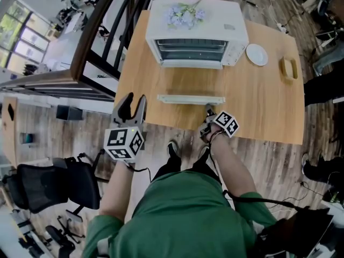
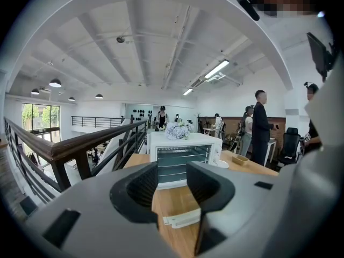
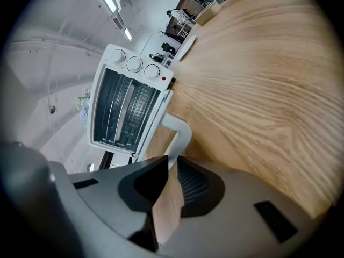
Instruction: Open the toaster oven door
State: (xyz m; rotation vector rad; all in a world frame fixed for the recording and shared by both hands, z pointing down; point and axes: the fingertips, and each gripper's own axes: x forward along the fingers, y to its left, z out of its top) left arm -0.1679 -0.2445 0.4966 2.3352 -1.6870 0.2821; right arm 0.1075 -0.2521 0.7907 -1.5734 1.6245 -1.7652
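White toaster oven (image 1: 196, 31) stands at the tabletop's (image 1: 269, 106) far edge, its door (image 1: 188, 82) swung down toward the near edge. The right gripper's (image 3: 169, 160) fingers pinch the handle (image 1: 191, 98) at its right end; the left gripper's (image 2: 172, 184) fingers gape empty. Best to settle the door level and let go gently, without tugging the oven.

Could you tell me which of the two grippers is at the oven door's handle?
The right gripper: its fingers grip the door handle near the end on the plate's side. The left gripper hangs open, apart from the handle.
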